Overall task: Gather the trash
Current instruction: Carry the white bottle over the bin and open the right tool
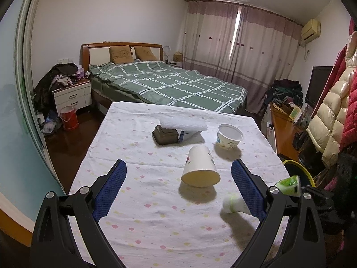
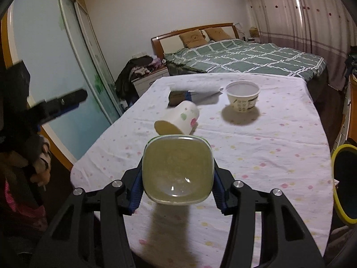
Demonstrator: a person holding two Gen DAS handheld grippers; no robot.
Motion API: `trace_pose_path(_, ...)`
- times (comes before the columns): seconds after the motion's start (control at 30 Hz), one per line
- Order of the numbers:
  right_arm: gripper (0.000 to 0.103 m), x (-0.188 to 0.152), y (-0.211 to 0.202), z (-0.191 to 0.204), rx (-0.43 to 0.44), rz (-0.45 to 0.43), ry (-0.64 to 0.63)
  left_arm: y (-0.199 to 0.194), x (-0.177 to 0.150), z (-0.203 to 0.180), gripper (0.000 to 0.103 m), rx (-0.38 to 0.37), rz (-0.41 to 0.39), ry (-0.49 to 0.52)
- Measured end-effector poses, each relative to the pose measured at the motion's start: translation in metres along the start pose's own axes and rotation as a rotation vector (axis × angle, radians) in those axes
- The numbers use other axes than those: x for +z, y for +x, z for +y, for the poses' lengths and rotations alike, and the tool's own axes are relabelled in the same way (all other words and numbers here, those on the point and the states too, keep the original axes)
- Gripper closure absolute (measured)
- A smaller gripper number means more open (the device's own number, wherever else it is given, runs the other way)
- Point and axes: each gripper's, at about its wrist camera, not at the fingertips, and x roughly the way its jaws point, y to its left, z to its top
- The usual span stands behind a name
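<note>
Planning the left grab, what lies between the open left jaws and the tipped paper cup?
Only bare tablecloth, seen in the left wrist view; the cup lies on its side ahead of the left gripper.

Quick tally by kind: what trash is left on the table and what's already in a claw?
Paper cup, on its side on the table: 1
Round tub, upright: 1
White roll: 1
Brown box: 1
Green-and-white bottle in the right claw: 1
Total: 5

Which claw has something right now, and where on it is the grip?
The right claw holds a green plastic bottle, pads squeezing its two sides near the base. The left claw is open and empty, facing the tipped paper cup.
</note>
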Motion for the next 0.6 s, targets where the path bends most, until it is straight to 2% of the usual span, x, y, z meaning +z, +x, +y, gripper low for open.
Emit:
trace_pose_path(0.27, 0.054, 0.004, -0.016, -0.023, 0.012, -0.016, 0.06, 0.02, -0.005, -0.013, 0.009, -0.023, 0.045, 0.017)
trace_pose_path(0.6, 0.054, 0.011, -0.035, -0.055, -0.013, -0.043, 0.117, 0.054, -0.01, -0.033, 0.009, -0.053, 0.114, 0.041)
